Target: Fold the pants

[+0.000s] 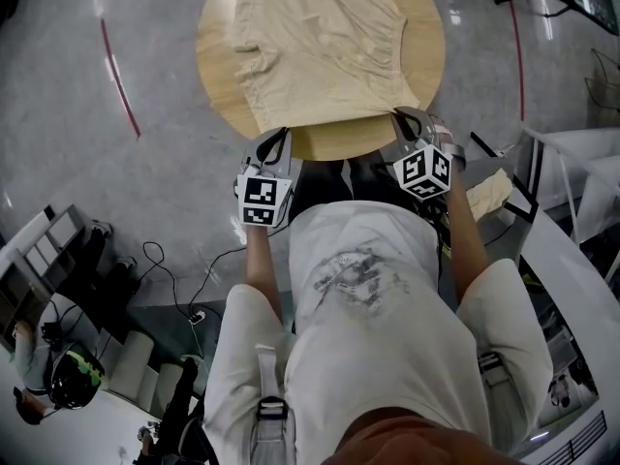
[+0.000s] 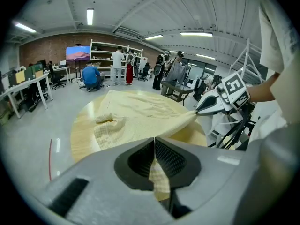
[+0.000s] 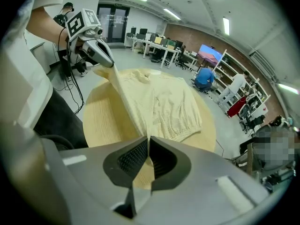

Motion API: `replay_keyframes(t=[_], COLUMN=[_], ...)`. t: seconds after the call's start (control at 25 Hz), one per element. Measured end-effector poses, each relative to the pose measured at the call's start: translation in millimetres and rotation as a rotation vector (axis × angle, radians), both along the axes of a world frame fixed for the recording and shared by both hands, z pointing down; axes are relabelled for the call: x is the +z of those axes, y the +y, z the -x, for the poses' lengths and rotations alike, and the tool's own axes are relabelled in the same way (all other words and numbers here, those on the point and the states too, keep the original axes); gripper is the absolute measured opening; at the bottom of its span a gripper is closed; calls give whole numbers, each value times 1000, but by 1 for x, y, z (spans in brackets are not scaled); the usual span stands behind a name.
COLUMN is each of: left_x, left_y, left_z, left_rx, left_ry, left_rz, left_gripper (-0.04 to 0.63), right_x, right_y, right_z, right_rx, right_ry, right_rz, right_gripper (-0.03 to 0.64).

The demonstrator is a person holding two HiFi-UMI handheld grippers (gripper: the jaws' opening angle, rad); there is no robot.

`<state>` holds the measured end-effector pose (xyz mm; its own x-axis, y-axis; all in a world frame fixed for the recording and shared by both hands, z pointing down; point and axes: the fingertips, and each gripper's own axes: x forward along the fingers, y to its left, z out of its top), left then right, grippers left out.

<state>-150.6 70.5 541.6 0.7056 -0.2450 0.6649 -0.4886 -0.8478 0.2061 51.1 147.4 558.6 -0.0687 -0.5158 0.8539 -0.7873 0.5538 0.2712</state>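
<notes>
In the head view the pale yellow pants lie spread over most of the round wooden tabletop. The cloth is creased and rumpled, with a bunched fold toward the left edge and a gathered edge toward the right. Their near edge is stretched in a line along the near edge of the tabletop, between the left gripper and the right gripper, and a strip of bare wood shows below that line. In the left gripper view the jaws of the left gripper are pressed together on a corner of the pants, and a tab of checked-weave cloth hangs out behind the pads. From there the taut edge runs across to the tip of the right gripper, raised off the tabletop. In the right gripper view the jaws of the right gripper likewise pinch the cloth between their ribbed pads. The pants rise in a tight ridge toward the left gripper, which is clamped on the other corner, while the rest lies flat on the tabletop with its gathered edge at the far right rim.
</notes>
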Motion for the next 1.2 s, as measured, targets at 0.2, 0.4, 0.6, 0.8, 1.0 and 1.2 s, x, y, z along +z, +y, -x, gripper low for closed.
replay_keyframes(t=[0.2, 0.4, 0.6, 0.8, 1.0, 1.2], left_x=[-5, -11, -19, -21, -25, -27], left_y=[-21, -43, -64, -81, -94, -109], left_z=[-3, -9, -19, -27, -34, -41], left_rx=[6, 24, 36, 29, 8, -20], left_ry=[25, 41, 47, 42, 28, 13], left_rz=[-2, -11, -30, -42, -52, -64], left_gripper=[16, 16, 15, 15, 15, 17], right_x=[-6, -11, -15, -16, -18, -18], right_y=[-15, -29, -41, -55, -68, -81], right_z=[0, -3, -9, -15, -21, -28], right_rx=[34, 63, 77, 77, 61, 46], right_ry=[11, 21, 26, 23, 8, -17], right_rz=[-5, -10, -21, -34, -42, -44], right_gripper=[23, 23, 23, 23, 23, 23])
